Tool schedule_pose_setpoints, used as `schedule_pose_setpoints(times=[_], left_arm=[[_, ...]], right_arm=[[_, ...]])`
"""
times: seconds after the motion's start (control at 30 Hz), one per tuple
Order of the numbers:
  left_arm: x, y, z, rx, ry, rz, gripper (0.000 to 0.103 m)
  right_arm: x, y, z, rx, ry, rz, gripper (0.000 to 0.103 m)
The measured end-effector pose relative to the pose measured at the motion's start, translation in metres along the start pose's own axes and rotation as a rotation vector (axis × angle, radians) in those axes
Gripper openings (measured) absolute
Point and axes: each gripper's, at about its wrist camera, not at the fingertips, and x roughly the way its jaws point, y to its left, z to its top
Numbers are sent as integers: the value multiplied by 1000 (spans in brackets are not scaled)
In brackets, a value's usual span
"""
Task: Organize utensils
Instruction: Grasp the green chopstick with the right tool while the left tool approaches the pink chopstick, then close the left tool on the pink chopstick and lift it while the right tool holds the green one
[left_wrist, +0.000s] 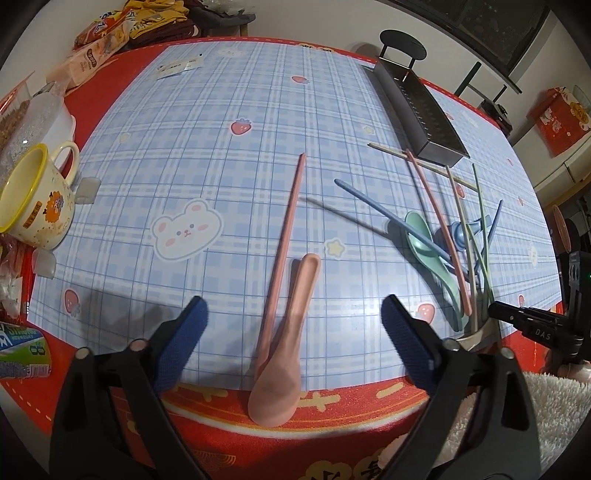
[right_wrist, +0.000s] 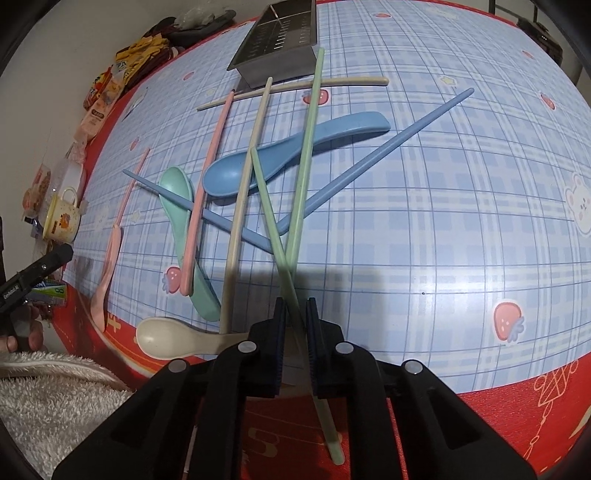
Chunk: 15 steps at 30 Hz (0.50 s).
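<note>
The right gripper (right_wrist: 295, 314) is seen clenched on 2 green chopsticks (right_wrist: 301, 173), which cross just ahead of its blue pads; 1 of them runs back under the gripper over the red table edge (right_wrist: 517, 413), and both point away toward the metal utensil tray (right_wrist: 280, 48). Just left of the gripper a cream spoon (right_wrist: 166, 338) lies crosswise at the near edge, bowl to the left. Beyond it a heap is formed by a mint spoon (right_wrist: 181, 221), a blue spoon (right_wrist: 295, 147), 2 blue chopsticks (right_wrist: 369, 158), a pink chopstick (right_wrist: 207, 177) and cream chopsticks (right_wrist: 243, 184), mostly laid lengthwise toward the tray; which pieces actually touch is hard to judge. To the right, the checked cloth (right_wrist: 443, 221) lies open. The left gripper (left_wrist: 293, 321) is held released, its jaws standing wide on either side of a pink spoon (left_wrist: 280, 369) and a second pink chopstick (left_wrist: 286, 229), both lengthwise, the spoon's bowl overhanging onto the red border. A yellow mug (left_wrist: 33, 199) stands far left.
</note>
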Motion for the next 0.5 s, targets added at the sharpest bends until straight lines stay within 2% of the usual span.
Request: schedule_pose_setpoints(times=[0.07,0.2,0.5], left_arm=[[2,1,-1,-3,12,2,82],[3,2,-2,2,16,5,81],[6,6,6,60,14,8,46]], right_arm=[[-2,0,0,0,-10,2,7],[-9,1,1,-6,-36,14,7],[-21,2,2,-17,-77,14,6]])
